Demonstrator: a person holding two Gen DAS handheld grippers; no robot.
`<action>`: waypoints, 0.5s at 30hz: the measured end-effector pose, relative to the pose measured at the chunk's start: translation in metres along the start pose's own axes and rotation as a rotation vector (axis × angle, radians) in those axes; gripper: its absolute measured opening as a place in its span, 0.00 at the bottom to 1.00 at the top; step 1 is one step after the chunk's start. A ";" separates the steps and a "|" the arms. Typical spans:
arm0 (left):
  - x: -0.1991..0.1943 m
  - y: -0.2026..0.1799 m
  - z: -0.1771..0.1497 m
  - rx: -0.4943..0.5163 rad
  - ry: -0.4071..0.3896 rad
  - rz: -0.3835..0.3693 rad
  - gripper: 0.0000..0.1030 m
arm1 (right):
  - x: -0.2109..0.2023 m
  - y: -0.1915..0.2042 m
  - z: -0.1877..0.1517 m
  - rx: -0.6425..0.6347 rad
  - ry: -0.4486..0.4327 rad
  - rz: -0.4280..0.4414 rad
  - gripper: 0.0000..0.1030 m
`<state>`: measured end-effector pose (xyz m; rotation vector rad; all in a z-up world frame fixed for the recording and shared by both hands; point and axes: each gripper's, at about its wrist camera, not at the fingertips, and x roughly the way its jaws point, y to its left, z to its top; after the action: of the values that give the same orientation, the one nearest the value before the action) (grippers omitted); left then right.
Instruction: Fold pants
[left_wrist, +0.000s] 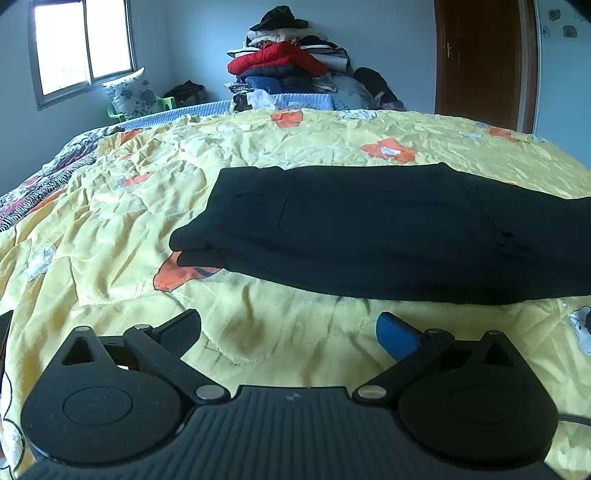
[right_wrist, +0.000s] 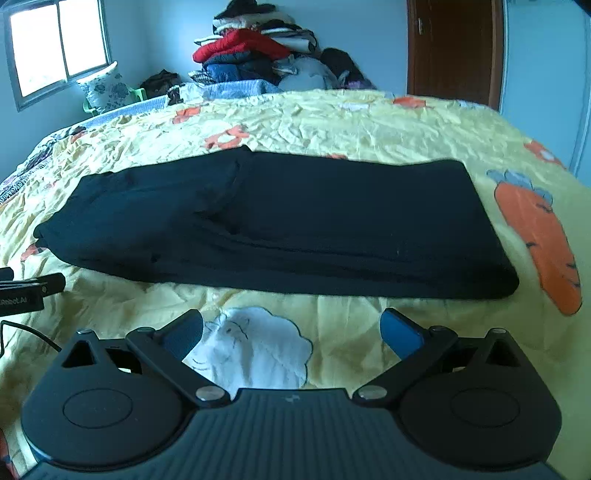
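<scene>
Black pants (left_wrist: 369, 229) lie folded into a long flat strip across the yellow bedspread (left_wrist: 258, 332). In the right wrist view the same pants (right_wrist: 277, 225) stretch from left to right, with a neat squared end at the right. My left gripper (left_wrist: 290, 332) is open just short of the pants' near edge, nothing between its fingers. My right gripper (right_wrist: 291, 332) is likewise open, hovering over a white sheep print in front of the pants. The tip of the left gripper (right_wrist: 26, 291) shows at the left edge of the right wrist view.
A heap of folded clothes (left_wrist: 291, 62) stands at the far end of the bed. A floral pillow (left_wrist: 131, 92) rests on a green chair under the window (left_wrist: 81, 48). A brown door (left_wrist: 480, 59) is at the back right. The bedspread (right_wrist: 369, 122) is wrinkled.
</scene>
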<state>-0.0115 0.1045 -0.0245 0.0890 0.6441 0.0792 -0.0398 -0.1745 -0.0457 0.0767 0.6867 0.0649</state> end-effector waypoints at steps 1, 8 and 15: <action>0.000 0.000 -0.001 0.000 0.004 0.004 1.00 | -0.002 0.003 0.001 -0.021 -0.011 0.001 1.00; 0.006 -0.002 -0.004 0.007 0.025 0.015 1.00 | -0.022 0.049 0.008 -0.296 -0.152 0.043 1.00; 0.006 -0.002 -0.008 0.008 0.015 0.014 1.00 | -0.016 0.079 0.002 -0.470 -0.163 -0.018 1.00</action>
<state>-0.0114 0.1040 -0.0353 0.1004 0.6585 0.0910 -0.0535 -0.0977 -0.0274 -0.3718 0.4954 0.1989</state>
